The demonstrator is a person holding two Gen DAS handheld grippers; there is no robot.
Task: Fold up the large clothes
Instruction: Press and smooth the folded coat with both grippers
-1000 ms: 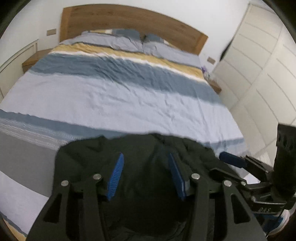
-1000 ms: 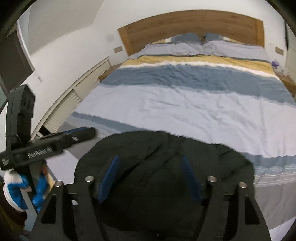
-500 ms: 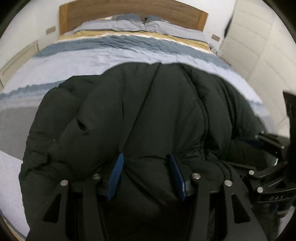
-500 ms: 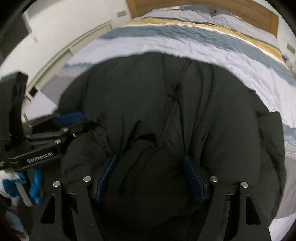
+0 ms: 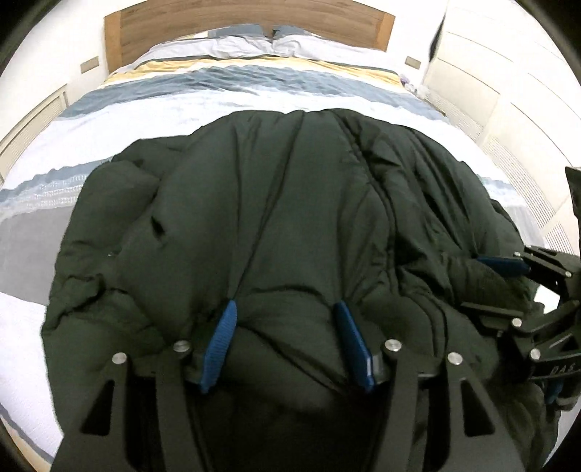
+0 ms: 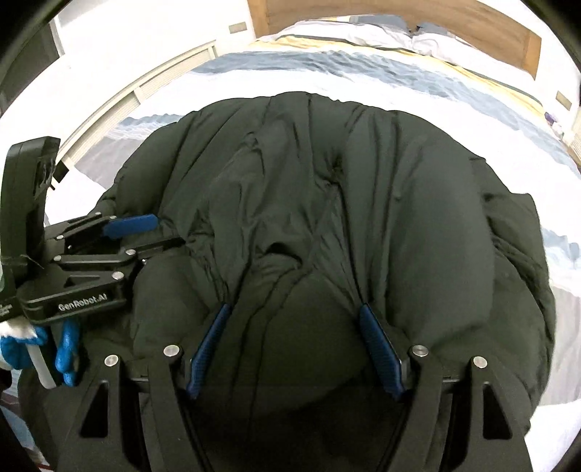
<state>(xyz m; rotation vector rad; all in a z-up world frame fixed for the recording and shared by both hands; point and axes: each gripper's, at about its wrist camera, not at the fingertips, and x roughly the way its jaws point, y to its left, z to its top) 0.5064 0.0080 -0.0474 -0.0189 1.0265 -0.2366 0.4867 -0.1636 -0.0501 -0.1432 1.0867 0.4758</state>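
Dark puffy jacket (image 5: 276,203) fills near foot of bed (image 5: 225,98), bulging between both tools, blocking low passage there. Left tool (image 5: 285,319) and right tool (image 6: 294,319) close side by side, padding squeezed between blue pads. Striped bedding beyond jacket bare up to pillows (image 5: 254,43) and headboard (image 5: 250,18). Wardrobe (image 5: 508,87) near bed's right side; wall panel (image 6: 163,76) along left.

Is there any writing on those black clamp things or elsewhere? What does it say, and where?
"GenRobot.AI": white letters on the left gripper body, in the right wrist view.
On the right gripper body, left wrist view: pale marks, possibly digits, too blurred to read.
Dark green puffer jacket, striped duvet: none.
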